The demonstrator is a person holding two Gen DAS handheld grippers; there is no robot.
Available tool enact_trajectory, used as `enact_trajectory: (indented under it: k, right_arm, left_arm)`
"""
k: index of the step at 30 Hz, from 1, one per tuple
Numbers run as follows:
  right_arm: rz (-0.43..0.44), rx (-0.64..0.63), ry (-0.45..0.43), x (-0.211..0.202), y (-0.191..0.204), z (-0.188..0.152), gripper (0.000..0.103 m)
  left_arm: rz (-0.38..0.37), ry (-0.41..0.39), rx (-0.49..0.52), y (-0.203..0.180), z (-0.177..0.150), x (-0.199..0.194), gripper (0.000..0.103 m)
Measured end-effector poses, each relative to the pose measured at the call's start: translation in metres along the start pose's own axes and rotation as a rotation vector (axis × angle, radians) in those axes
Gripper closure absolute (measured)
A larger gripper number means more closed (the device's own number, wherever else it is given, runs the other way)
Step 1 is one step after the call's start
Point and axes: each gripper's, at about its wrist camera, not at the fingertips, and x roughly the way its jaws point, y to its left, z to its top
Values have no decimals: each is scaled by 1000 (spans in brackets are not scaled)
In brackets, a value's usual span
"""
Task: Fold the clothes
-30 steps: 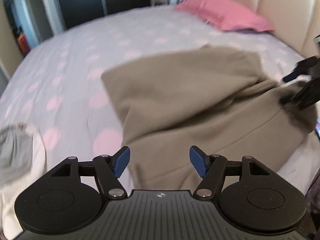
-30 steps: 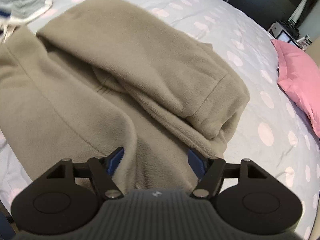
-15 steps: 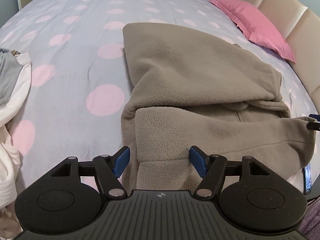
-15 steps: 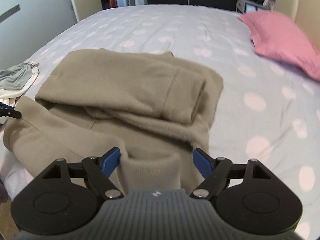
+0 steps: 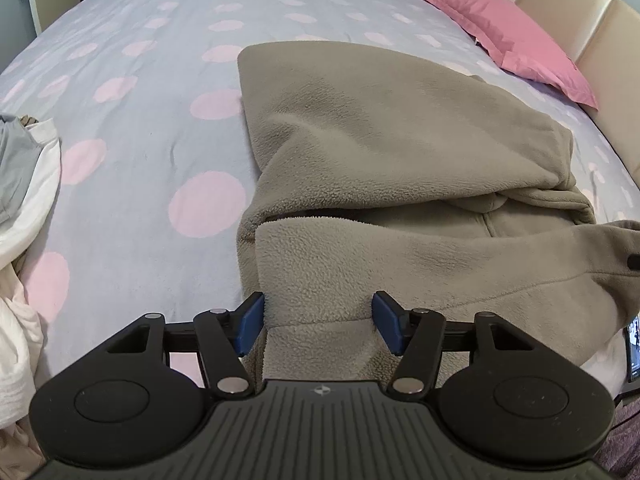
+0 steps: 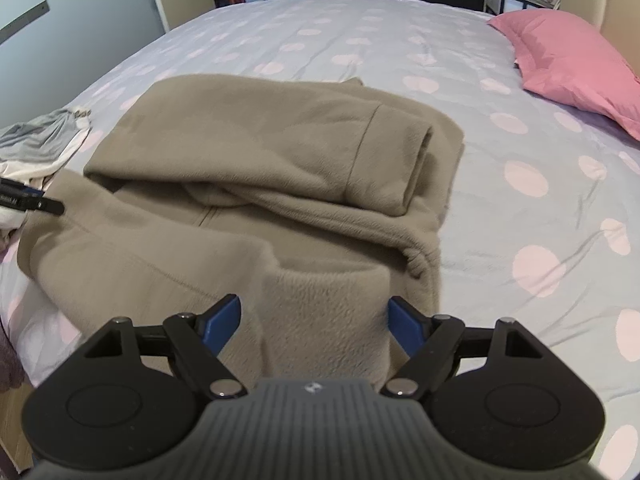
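A tan fleece jacket (image 5: 400, 152) lies partly folded on the bed, its upper half doubled over the lower. My left gripper (image 5: 318, 322) hangs over the jacket's near edge. Its jaws are closing, with a flap of fleece filling the gap between the blue pads (image 5: 251, 322); no squeeze shows. In the right wrist view the same jacket (image 6: 260, 152) spreads ahead. My right gripper (image 6: 316, 322) stands open over another near fold, with a gap on each side of the cloth. The left gripper's tip (image 6: 36, 203) shows at the jacket's left edge.
The bed sheet (image 5: 132, 152) is pale lilac with pink dots. A pink pillow (image 5: 508, 36) lies by the beige headboard (image 5: 568, 28). A heap of grey and white clothes (image 5: 20, 184) sits at the left. A doorway and dark wardrobe stand beyond the bed.
Both views swung and steadied on the jacket. The left gripper sank closer to the near edge and its pads narrowed around the fleece flap. The right gripper's jaws widened and shifted sideways.
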Motion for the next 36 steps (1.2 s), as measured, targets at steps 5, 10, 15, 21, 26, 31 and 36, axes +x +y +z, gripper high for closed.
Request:
enact_trajectory:
  k: [5,10,15,21,26,31,36]
  right_arm:
    - [-2,-12,5,0,3,-3,21]
    - [-36,-25,34,4,4,-5,21]
    - [-55,30,71,12,-11,-12,21]
    - [10,134,35,4,-22,-12,60]
    - [41,172,-19,-13,-26,-9,73]
    - [81,187,-147,-49,-29,-6,76]
    - [90,143,-314,-96,-21,-1,76]
  left_arm:
    - [5,-1,-2,1,1,3,49]
    - [14,-3,9,-1,0,3,51]
    - [14,-6,3,2,1,2,58]
    - [-19,-36,10,2,2,-9,79]
    - [-48,-106,16,0,1,-30,84]
    - [-99,-267,11,0,0,-70,86]
    - [-110,-427,62,-9,1,-118,86]
